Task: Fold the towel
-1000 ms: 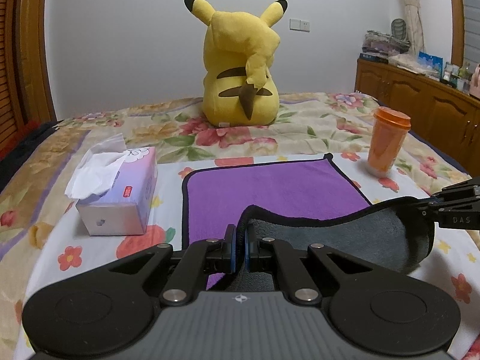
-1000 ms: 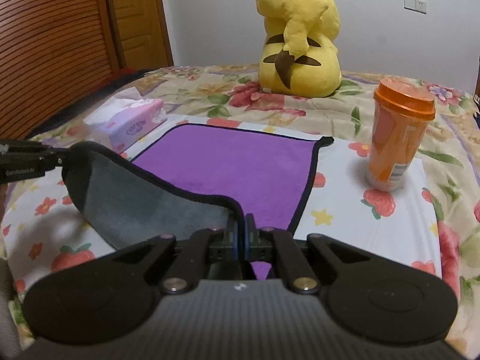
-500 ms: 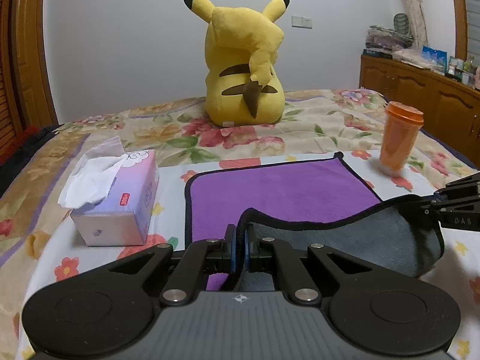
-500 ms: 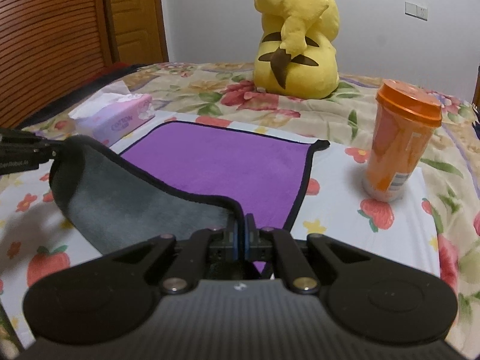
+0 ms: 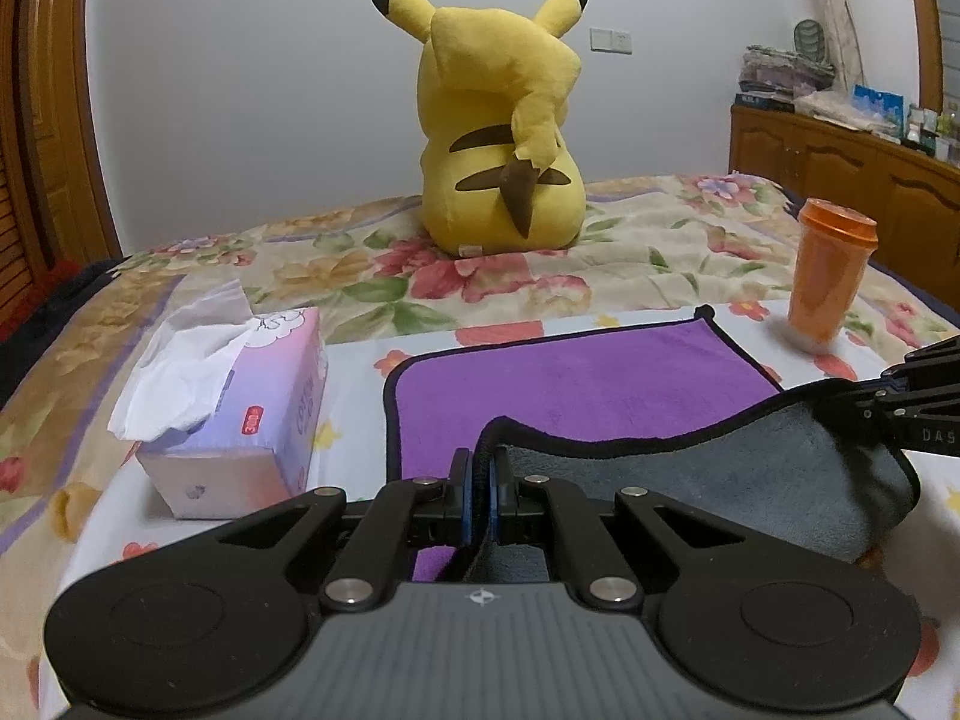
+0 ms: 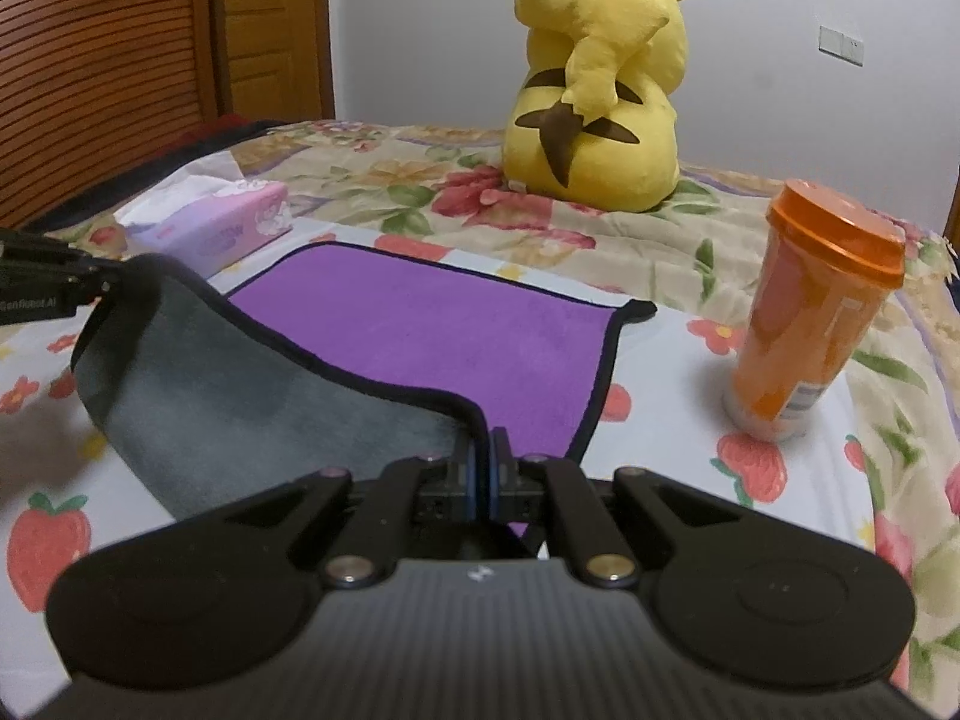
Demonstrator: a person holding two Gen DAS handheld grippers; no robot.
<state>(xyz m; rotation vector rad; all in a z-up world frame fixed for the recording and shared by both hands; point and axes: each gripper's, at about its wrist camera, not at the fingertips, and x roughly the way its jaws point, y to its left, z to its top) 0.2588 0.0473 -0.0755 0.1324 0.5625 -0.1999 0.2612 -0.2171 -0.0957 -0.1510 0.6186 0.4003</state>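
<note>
Both tongs, left gripper (image 5: 478, 483) and right gripper (image 6: 485, 474), pinch the purple-and-grey microfibre towel (image 5: 576, 384) fully closed; overshooting toward 1 o'clock could topple the orange lidded plastic cup (image 6: 810, 324).

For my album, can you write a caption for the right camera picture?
Two grippers lift the purple towel's near edge, beside an orange cup and yellow plush toy.

towel (image 5: 576, 378): purple top, grey underside, black edging
bedspread (image 5: 660, 252): cream with red, pink and yellow flowers, green leaves (strawberries nearer the camera)
plush toy (image 5: 501, 120): yellow, brown stripes, black ear tips
cup (image 5: 831, 279): orange
tissue box (image 5: 264, 420): lilac-pink, white tissue
grippers: black, blue pads (image 5: 465, 495)
</note>
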